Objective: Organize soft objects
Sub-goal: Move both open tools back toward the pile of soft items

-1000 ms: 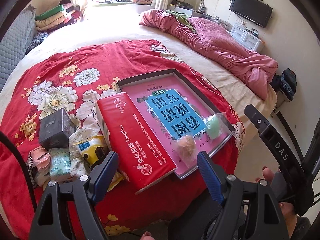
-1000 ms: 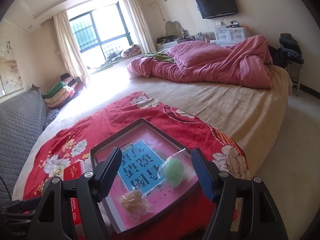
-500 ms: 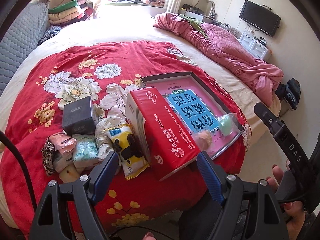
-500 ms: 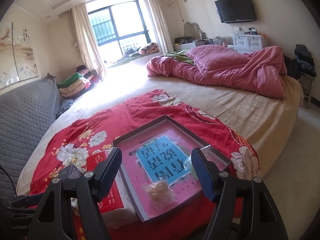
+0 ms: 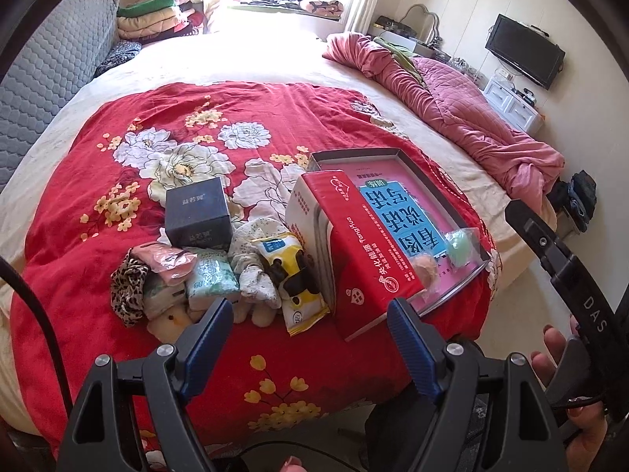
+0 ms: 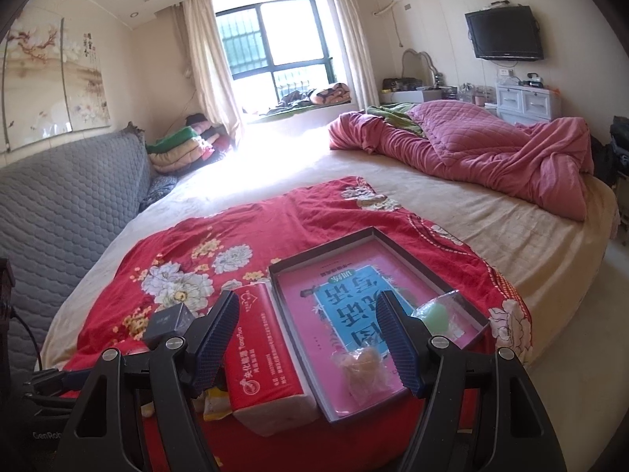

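Both grippers shifted sideways since earlier; left gripper, right gripper fingers spread, empty.

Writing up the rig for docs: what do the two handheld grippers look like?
Both match: the left gripper and right gripper have black triangular cut-out frames, silver screws, and blue textured pads. The left-wrist view shows a black cable and white "DAS" lettering on the right gripper's body.

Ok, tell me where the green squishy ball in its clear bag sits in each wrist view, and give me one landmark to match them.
Left wrist view: the green squishy ball lies right of centre, in the near right corner of the shallow tray.
Right wrist view: the ball sits lower right of centre, just right of the hand-held gripper's right finger.
Shared landmark: the red tissue pack lying along the tray's left side.
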`<state>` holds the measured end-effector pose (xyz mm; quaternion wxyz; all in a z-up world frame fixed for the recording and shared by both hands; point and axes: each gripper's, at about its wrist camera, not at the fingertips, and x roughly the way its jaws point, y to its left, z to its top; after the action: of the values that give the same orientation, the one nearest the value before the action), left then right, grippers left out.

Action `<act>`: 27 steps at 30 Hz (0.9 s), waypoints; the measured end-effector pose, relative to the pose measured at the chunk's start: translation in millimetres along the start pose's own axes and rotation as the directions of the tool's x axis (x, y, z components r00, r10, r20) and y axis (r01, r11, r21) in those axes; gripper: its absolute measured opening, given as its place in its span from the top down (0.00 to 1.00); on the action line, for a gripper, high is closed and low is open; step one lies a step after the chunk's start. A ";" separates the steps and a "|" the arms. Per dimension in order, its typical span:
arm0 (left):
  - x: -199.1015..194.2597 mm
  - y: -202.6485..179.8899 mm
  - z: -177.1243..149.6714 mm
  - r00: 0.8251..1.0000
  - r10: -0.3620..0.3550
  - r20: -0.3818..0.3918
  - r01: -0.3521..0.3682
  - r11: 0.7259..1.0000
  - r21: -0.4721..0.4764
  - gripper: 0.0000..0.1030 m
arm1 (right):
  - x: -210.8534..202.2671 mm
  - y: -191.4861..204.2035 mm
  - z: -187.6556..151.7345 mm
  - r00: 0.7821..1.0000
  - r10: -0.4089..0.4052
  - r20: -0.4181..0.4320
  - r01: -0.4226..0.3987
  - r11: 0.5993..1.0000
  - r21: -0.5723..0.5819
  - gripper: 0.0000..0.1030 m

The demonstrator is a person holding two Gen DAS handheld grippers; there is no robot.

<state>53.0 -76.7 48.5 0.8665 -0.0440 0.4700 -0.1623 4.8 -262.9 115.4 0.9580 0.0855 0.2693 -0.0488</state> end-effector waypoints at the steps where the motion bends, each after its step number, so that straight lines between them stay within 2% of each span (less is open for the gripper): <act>1: -1.8 2.8 -0.3 1.000 0.003 0.003 -0.003 1.000 -0.005 0.22 | -1.0 3.2 -0.3 1.000 0.005 0.001 -0.005 1.000 -0.008 0.29; 14: -25.2 64.3 -16.1 0.998 0.055 0.018 -0.053 0.993 -0.104 0.22 | 2.7 49.2 -11.8 0.992 0.119 -0.052 -0.124 0.986 -0.115 0.29; 17: -27.0 79.6 -21.7 0.997 0.081 0.018 -0.078 0.990 -0.120 0.22 | 5.8 62.4 -18.9 0.987 0.143 -0.074 -0.152 0.978 -0.141 0.29; 27: -20.9 119.3 -37.5 0.995 0.098 -0.005 -0.098 0.978 -0.182 0.22 | 17.9 97.9 -45.3 0.967 0.202 -0.158 -0.234 0.946 -0.223 0.29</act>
<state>39.9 45.5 17.2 0.8668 -0.1000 0.4826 -0.0758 10.7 -159.1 81.4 0.9407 0.0016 0.3252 0.0962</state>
